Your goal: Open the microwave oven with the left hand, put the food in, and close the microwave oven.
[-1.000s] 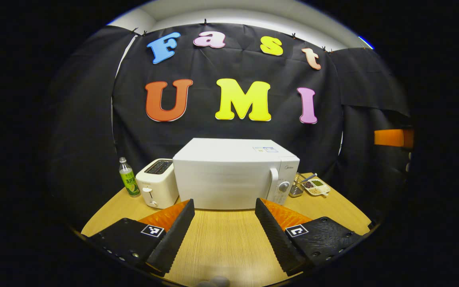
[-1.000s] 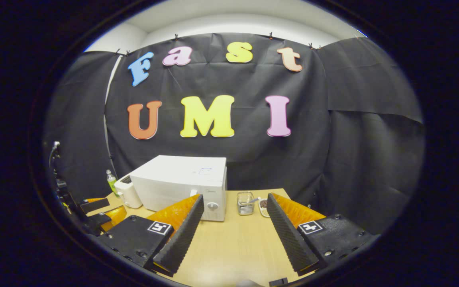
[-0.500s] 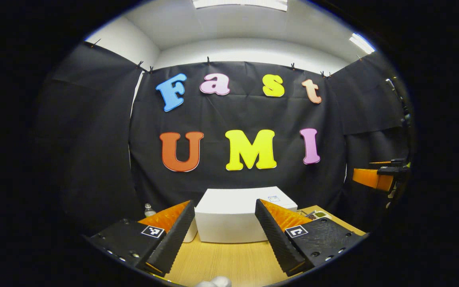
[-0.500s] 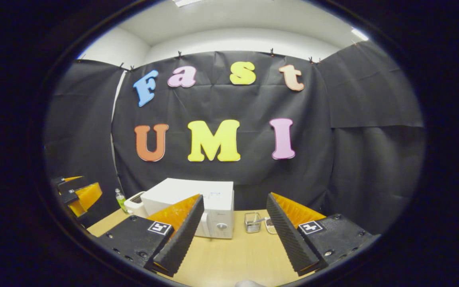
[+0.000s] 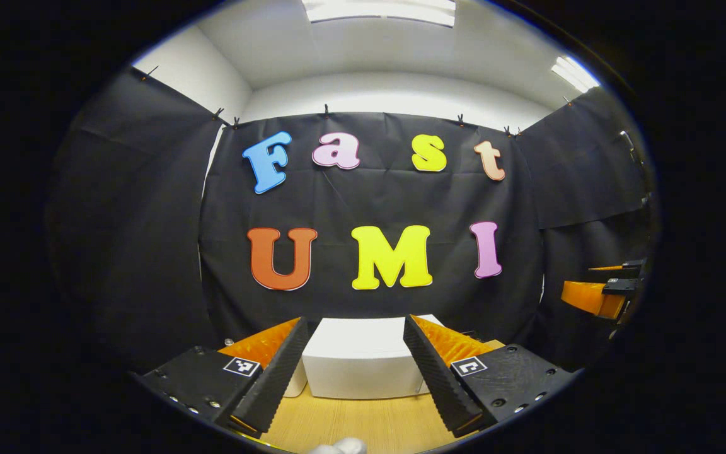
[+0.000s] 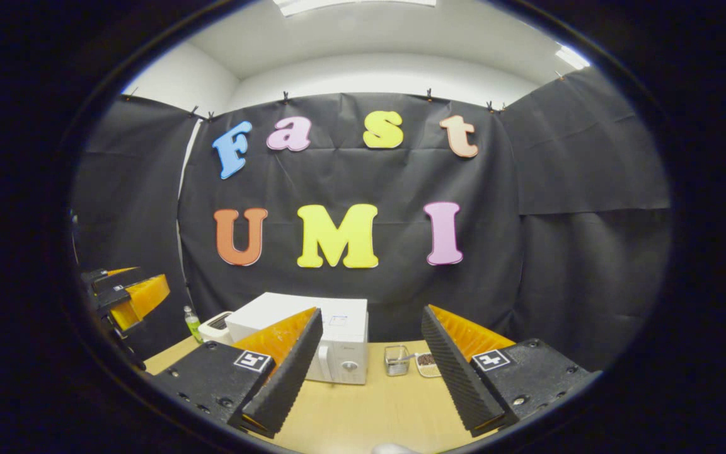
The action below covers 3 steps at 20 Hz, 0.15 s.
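The light wooden table (image 6: 363,413) carries a white box-shaped microwave oven (image 6: 312,343), door shut; at its 9 o'clock a white toaster (image 6: 218,326), at 3 a small wire basket (image 6: 396,360).

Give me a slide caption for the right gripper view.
Open right claw above the wooden table, facing the closed white microwave.

We see the white microwave oven (image 6: 312,340) standing shut on the wooden tabletop (image 6: 369,410), its knob panel at the right, a small food dish (image 6: 428,364) beside it.
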### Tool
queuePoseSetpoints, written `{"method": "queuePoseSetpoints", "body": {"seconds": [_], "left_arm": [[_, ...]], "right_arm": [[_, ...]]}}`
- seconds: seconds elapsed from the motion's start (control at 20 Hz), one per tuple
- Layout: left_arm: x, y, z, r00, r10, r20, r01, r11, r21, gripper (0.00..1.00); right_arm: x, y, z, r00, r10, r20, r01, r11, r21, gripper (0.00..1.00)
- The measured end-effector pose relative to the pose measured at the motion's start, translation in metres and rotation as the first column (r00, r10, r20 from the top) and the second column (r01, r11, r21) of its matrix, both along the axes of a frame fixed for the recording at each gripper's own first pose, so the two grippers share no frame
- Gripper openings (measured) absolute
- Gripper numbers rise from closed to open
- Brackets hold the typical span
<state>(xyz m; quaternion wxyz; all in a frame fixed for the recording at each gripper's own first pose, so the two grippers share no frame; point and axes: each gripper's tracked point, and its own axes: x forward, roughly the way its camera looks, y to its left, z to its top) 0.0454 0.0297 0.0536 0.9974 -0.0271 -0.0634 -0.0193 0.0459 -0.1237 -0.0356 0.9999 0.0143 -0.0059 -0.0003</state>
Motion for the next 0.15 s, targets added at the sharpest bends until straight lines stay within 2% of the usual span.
{"method": "queuePoseSetpoints", "body": {"seconds": [0.05,0.1,0.15], "left_arm": [[0.0006,0.001,0.0009,1.0,0.0,0.003,0.0,1.0,0.003,0.94],[-0.0004,0.0012,0.0019,1.0,-0.001,0.002,0.001,1.0,0.002,0.94],[-0.0008,-0.0003,0.0025,1.0,-0.006,0.003,0.006,1.0,-0.002,0.94]], "right_arm": [[-0.0011,0.0003,0.0012,1.0,0.0,-0.002,0.0,1.0,0.002,1.0],[-0.0009,-0.0002,0.0025,1.0,0.0,0.002,0.0,1.0,0.002,0.92],[-0.0009,-0.0022,0.0034,1.0,-0.004,0.004,0.004,1.0,0.0,0.92]]}}
